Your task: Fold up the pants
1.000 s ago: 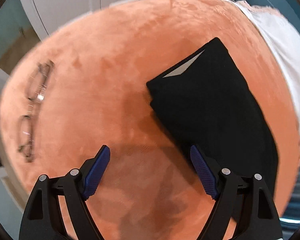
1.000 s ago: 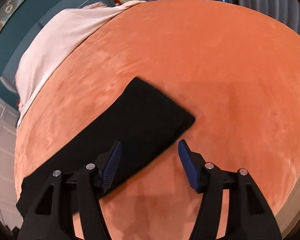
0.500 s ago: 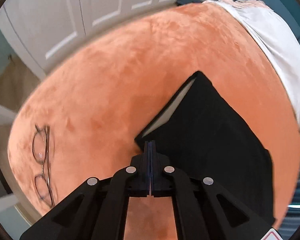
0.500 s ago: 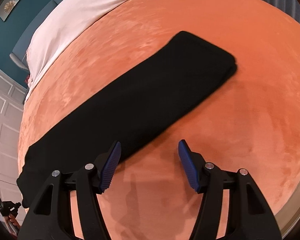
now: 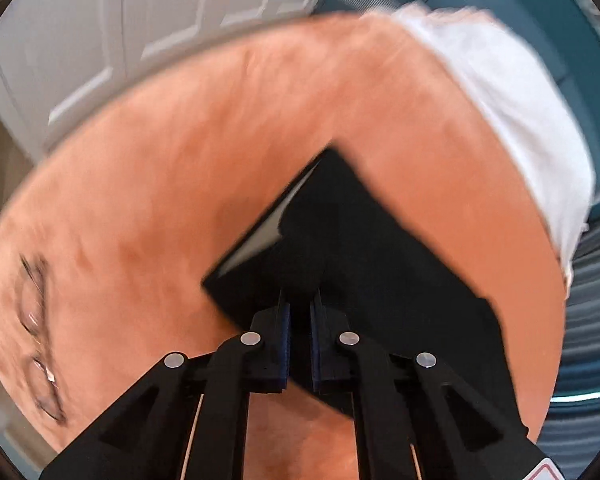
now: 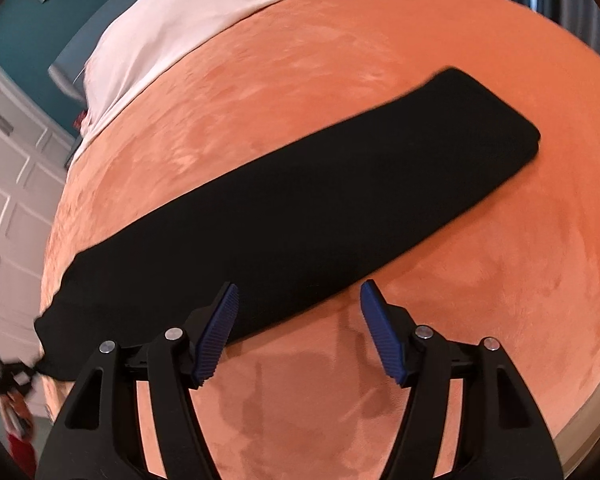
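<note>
The black pants (image 6: 300, 216) are laid as a long folded strip across the orange bed cover (image 6: 380, 60). One end of them is pinched between the blue pads of the left claw (image 5: 299, 316), which is closed on the fabric. The right claw (image 6: 296, 336) is held open just above the near edge of the strip, with nothing gripped. A pair of glasses (image 5: 36, 328) is seen lying on the cover well to the left, and a white sheet (image 5: 520, 100) is spread at the far side.

My left gripper (image 5: 299, 312) and right gripper (image 6: 296, 300) share black angular frames, ribbed blue pads (image 6: 216, 340) and round silver screws (image 6: 173, 334) behind the pads.
</note>
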A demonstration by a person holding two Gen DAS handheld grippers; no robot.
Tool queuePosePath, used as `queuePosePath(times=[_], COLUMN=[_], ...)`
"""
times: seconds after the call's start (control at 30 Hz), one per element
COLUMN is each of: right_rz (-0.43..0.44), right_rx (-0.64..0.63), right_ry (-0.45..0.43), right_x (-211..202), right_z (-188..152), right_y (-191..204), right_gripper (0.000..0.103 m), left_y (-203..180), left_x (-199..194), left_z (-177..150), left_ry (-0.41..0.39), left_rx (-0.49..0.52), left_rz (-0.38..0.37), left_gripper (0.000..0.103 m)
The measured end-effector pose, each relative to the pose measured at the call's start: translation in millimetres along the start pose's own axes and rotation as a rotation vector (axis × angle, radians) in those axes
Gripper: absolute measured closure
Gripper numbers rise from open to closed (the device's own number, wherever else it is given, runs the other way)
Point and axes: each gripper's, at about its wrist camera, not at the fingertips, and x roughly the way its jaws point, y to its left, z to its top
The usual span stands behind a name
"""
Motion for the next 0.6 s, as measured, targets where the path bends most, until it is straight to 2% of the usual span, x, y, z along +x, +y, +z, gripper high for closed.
queuePosePath(times=[0.03, 0.1, 0.17, 0.23, 0.27, 0.3, 0.33, 0.37, 0.43, 0.5, 0.6], right_rz=[-0.012, -0.013, -0.010, -0.006, 0.000, 0.012, 0.023, 0.023, 0.010, 0.004, 0.017], right_rx=[-0.029, -0.058, -0.069, -0.054, -0.033, -0.019, -0.006, -0.004, -0.008, 0.007, 0.055], right_ry=[-0.015, -0.022, -0.012, 0.017, 0.027, 0.028, 0.024, 0.021, 0.023, 0.033, 0.034], right_x=[-4, -6, 0, 8, 10, 9, 6, 4, 4, 5, 3], right_z=[0, 1, -1, -2, -4, -6, -8, -9, -12, -13, -14], right_y=[5, 12, 15, 14, 12, 11, 9, 7, 3, -4, -15], right_gripper=[0.041, 0.036, 0.034, 0.034, 0.034, 0.034, 0.034, 0.034, 0.034, 0.034, 0.034], left_y=[1, 8, 24, 29, 29, 29, 31, 35, 43, 53, 53], left_x=[-3, 20, 67, 62, 55, 49, 43, 40, 39, 52, 60], left_z=[2, 1, -12, -24, -27, -31, -36, -42, -52, -55, -54], left_ry=[-0.014, 0.017, 0.156, 0.089, 0.072, 0.068, 0.061, 0.060, 0.067, 0.116, 0.088], left_rx=[0.019, 0.050, 0.054, 0.017, -0.012, -0.041, -0.075, -0.123, -0.199, -0.277, -0.341], left_rz=[0.005, 0.099, 0.163, 0.137, 0.118, 0.115, 0.110, 0.108, 0.069, -0.001, -0.024], left_gripper=[0.097, 0.094, 0.089, 0.088, 0.081, 0.062, 0.050, 0.032, 0.031, 0.027, 0.017])
